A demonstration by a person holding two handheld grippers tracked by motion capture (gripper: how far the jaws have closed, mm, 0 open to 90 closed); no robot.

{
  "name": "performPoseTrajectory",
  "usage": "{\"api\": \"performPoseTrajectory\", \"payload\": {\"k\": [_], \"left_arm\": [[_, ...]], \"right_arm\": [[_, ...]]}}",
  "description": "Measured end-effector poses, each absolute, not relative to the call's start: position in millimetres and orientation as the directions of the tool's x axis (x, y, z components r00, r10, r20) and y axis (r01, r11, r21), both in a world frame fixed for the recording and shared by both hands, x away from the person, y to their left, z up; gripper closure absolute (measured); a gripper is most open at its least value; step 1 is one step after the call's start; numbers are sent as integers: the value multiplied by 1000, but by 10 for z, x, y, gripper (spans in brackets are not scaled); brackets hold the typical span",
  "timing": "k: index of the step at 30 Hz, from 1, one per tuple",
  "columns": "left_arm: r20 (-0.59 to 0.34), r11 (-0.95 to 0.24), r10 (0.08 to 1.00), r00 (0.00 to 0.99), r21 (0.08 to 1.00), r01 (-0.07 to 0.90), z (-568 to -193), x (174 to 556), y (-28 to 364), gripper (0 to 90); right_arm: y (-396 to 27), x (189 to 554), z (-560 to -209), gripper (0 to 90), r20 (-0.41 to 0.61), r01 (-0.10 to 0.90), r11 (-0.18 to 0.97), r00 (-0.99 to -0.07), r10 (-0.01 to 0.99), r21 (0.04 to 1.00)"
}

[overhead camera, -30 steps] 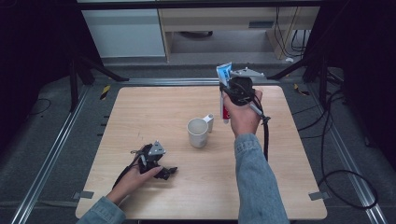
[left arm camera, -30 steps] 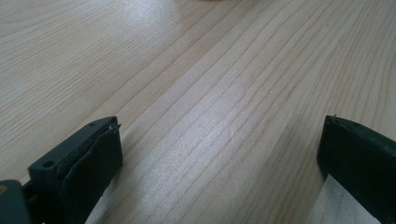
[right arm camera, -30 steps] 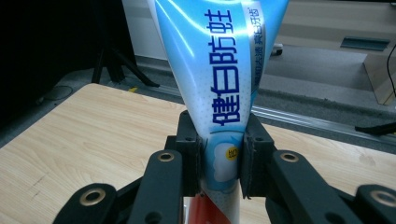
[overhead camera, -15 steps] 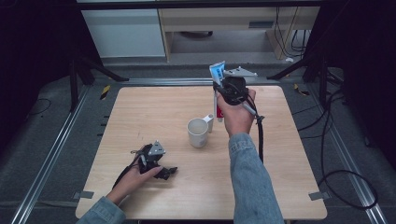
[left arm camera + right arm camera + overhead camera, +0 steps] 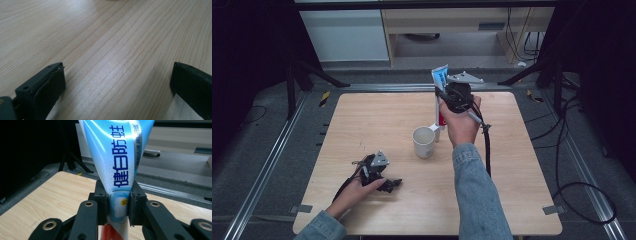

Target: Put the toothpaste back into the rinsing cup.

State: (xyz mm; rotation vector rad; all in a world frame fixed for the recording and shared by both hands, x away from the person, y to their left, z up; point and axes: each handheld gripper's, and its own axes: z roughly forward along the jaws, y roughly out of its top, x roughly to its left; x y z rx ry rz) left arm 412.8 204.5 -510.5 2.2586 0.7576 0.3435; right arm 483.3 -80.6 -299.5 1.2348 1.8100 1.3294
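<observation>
Left gripper (image 5: 384, 184): jaws apart, resting on table (image 5: 377, 115), near edge | Mug (image 5: 423, 142): mid-table, upright | Right gripper (image 5: 443, 100): clamped on toothpaste tube (image 5: 439, 80), held upright, cap down, just beyond mug.

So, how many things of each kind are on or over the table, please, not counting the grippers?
Mug: 1
Toothpaste tube: 1, held over the table in the right gripper
Total: 2

Bare tabletop (image 5: 522, 190) all round; sole obstacle the mug (image 5: 424, 142), mid-table.
</observation>
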Motion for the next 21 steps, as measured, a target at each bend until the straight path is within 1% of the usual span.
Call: {"api": "performPoseTrajectory", "payload": {"k": [21], "left_arm": [[22,-570,610,792,707,419,-5105,4127,2046,0]], "right_arm": [[-625,4816,-3064,731,80,313,69,-440,895,947]]}}
